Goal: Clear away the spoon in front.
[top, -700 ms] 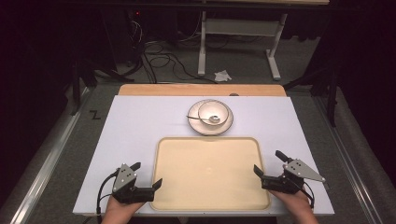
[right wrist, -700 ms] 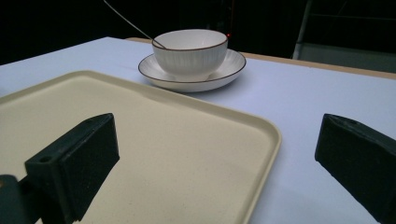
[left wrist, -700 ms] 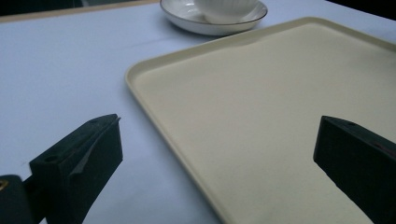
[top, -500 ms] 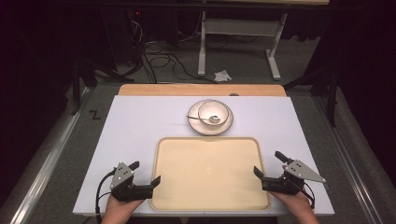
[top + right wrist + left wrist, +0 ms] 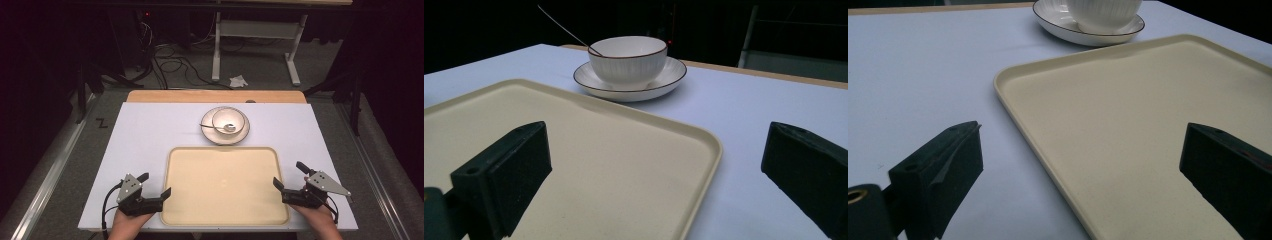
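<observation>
tray: we've got a cream tray (image 5: 225, 185) lying flat on the near half of the white table (image 5: 145, 135), between our two hands, nothing on it

left gripper: our left gripper (image 5: 154, 192) sits at the tray's near left corner, jaws spread wide; in the left gripper view one jaw hangs over the table and the other over the tray floor, so the left rim runs between them, and we can't see either pad pressing on it

right gripper: our right gripper (image 5: 290, 180) mirrors that at the near right corner, jaws wide apart too; in the right gripper view one jaw is over the tray and the other over the bare table, the right rim between them

bowl: a white ribbed bowl (image 5: 627, 60) stands on a saucer (image 5: 664, 82) just past the tray's far edge, close to it but we see table between them

spoon: a thin handle (image 5: 566, 30) leans out of the bowl

hands: both of ours (image 5: 127, 225) come in from the bottom edge of the high view
</observation>
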